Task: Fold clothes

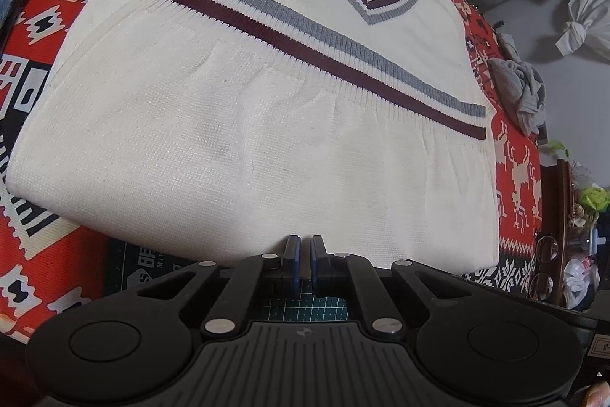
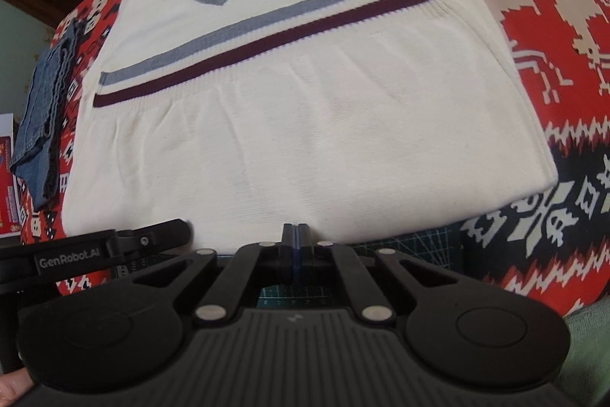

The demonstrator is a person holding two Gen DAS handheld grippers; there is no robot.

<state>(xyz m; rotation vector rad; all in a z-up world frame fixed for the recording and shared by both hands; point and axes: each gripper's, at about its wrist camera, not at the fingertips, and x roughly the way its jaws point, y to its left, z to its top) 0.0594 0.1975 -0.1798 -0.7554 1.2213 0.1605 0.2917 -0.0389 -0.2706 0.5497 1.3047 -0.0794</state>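
1. Left wrist view: the vest (image 1: 244, 124), cream knit with a V-neck and grey and maroon bands, lies flat on a red patterned cloth (image 1: 42, 71) over the worktop. It is already folded once, the striped hem brought up across the chest. It spreads straight ahead of both tools, its near fold edge just beyond their tips.

2. Its long axis now runs left to right across both views, so the next fold would probably bring one side over the other, or the near edge up towards the neck.

3. The left tool (image 1: 305, 260) sits at the near edge towards the vest's left half; its blue pads stand a narrow slit apart and hold nothing.

4. Right wrist view: the right tool (image 2: 294, 241) sits at the same near edge, about mid-width, pads pressed together. I cannot tell whether any knit is caught between them; none shows.

5. Neither tool is clearly nearer; both are at the edge, side by side, the left tool's arm showing in the right view's lower left.

6. Folded denim (image 2: 42, 124) lies just left of the vest.

7. A green cutting mat (image 1: 316, 308) with a grid shows under the tools.

8. Writing: "GenRobot.AI" (image 2: 70, 261) on the left tool's side. Letters on the mat are partly hidden; posters in the background are too small to read.
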